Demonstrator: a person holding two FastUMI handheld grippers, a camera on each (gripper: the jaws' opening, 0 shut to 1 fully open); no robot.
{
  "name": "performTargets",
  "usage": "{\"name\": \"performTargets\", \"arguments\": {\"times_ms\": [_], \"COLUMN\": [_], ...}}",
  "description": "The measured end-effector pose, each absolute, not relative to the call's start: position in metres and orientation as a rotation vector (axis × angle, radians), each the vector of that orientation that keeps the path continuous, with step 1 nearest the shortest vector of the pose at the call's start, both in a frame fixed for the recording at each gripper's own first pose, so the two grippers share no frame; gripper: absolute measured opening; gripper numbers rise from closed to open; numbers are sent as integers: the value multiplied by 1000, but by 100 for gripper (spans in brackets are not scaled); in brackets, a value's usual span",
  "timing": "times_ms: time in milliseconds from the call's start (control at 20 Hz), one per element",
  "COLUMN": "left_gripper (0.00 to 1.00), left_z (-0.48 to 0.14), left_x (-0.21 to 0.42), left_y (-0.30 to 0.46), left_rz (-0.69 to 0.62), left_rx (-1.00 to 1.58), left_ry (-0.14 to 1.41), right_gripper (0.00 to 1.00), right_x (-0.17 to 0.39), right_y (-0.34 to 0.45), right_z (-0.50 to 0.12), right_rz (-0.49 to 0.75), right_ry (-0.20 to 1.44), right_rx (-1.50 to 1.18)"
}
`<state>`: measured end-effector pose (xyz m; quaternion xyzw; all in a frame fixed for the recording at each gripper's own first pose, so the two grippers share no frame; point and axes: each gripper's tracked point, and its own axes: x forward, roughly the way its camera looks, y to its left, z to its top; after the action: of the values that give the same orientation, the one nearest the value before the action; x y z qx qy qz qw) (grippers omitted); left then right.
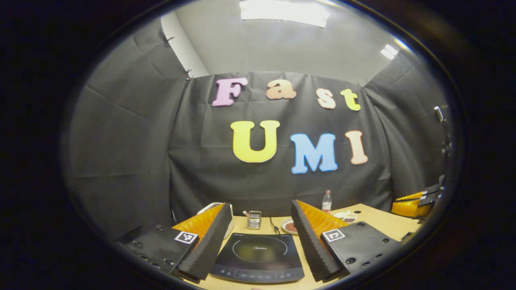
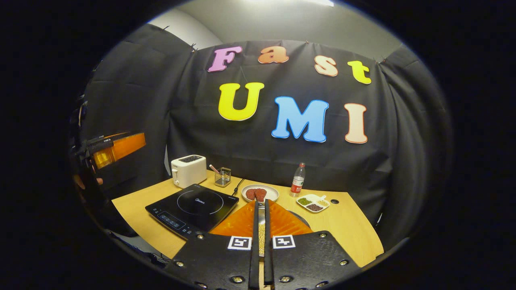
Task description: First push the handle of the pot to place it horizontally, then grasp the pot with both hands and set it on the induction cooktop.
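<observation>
The pot showed as little more than a dark curved rim behind the right gripper, just right of the induction cooktop toward the worktop's near edge; its handle was hidden. It would likely be stiff, smooth-sided and fairly heavy, so a push low on the handle and then a hold on opposite sides of the rim seemed safest. The right gripper's jaws stood almost together, with nothing visibly clamped between them, while the left gripper hung above the cooktop with its jaws wide apart.
</observation>
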<state>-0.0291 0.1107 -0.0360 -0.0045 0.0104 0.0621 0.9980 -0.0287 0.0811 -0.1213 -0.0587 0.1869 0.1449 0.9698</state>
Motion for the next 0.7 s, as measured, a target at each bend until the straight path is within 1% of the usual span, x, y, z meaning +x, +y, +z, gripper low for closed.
{"name": "performTargets", "arguments": {"times_ms": [50,100,250,300,350,400,450,600,700], "left_gripper": [94,96,96,94,96,94,96,94,94], "left_z": [-38,-40,-40,-40,-40,-41,-40,-41,-46], "left_x": [-27,-25,-18,-15,-12,-9,-6,4,9], "left_y": [112,112,111,106,102,101,100,87,81], "left_rz": [139,153,200,205,208,217,226,239,249], "left_rx": [-1,4,-2,-7,-6,1,7,11,19], "left_ry": [24,28,32,31,36,40,39,40,51], "right_gripper": [5,5,5,5,5,5,5,5,5], "right_x": [-29,-30,-28,-29,-29,-31,-33,-40,-42], "right_y": [82,84,79,78,79,80,80,77,74], "right_z": [-127,-137,-161,-170,-180,-192,-203,-232,-245], "right_rz": [314,342,399,419,445,475,507,580,609], "right_ry": [389,408,464,482,506,536,570,653,689], "right_rx": [-117,-117,-129,-130,-129,-129,-133,-157,-154]}}
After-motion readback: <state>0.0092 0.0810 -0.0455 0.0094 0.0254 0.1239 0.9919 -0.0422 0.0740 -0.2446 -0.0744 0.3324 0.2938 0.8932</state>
